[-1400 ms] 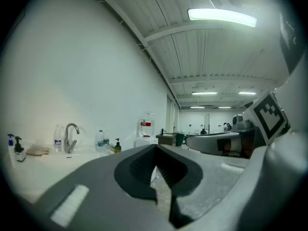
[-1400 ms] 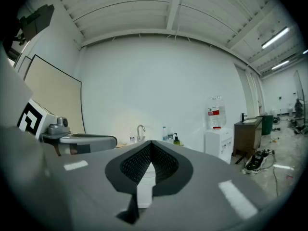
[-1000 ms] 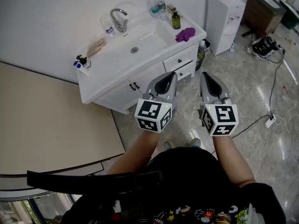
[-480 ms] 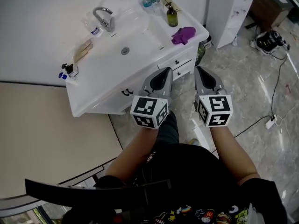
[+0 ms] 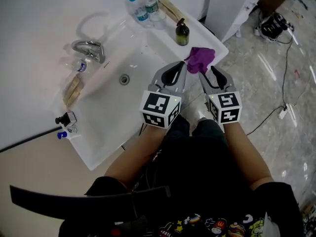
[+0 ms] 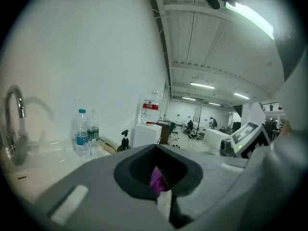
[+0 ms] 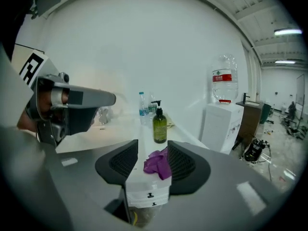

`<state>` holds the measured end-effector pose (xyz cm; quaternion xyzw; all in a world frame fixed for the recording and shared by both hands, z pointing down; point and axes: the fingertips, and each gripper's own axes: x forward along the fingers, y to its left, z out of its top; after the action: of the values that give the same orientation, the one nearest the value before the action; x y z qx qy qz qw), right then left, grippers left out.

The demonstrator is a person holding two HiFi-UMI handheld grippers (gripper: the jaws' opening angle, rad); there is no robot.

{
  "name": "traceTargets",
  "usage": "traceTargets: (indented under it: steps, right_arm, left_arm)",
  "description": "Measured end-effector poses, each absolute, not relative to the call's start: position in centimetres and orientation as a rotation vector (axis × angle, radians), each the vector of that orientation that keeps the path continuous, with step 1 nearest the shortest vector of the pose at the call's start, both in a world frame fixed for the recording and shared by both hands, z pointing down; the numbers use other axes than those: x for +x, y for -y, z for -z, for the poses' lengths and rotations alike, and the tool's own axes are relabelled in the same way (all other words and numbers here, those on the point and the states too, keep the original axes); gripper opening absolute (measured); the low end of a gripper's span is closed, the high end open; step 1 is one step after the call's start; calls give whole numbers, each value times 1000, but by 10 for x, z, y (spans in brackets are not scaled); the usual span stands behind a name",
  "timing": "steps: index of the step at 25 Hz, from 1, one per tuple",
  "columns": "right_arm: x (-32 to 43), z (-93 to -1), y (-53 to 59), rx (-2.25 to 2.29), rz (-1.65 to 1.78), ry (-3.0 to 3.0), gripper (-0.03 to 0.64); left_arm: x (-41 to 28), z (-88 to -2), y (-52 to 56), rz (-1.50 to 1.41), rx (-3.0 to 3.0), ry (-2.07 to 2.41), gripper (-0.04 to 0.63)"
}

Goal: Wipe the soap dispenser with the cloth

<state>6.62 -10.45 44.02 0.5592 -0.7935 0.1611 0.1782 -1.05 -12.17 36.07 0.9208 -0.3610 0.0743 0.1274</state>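
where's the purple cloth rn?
Head view, right of centre: the purple cloth lies on the counter's right corner, beside the soap dispenser, right of the sink basin.

Head cam overhead; L/R cams fwd, share cloth (image 7: 158, 163).

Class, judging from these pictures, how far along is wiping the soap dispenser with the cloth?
Done: nothing yet; the soap dispenser stands untouched on the counter. In hand: the right gripper, its jaws just opening, faces the purple cloth, which lies loose ahead of them, not gripped. Left: grasp the cloth, then wipe the dispenser.
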Motion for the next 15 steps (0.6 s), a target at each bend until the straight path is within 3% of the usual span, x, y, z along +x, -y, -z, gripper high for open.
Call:
traceTargets:
  steps: [9, 15]
  right_arm:
    - [73, -516, 163, 1394, -399, 2033, 293]
    - [84, -546, 182, 1273, -373, 1913, 304]
  left_arm:
    - [-11, -390, 168, -265, 2594, 1007, 2]
    - [-12, -393, 194, -267, 2557, 1056, 2]
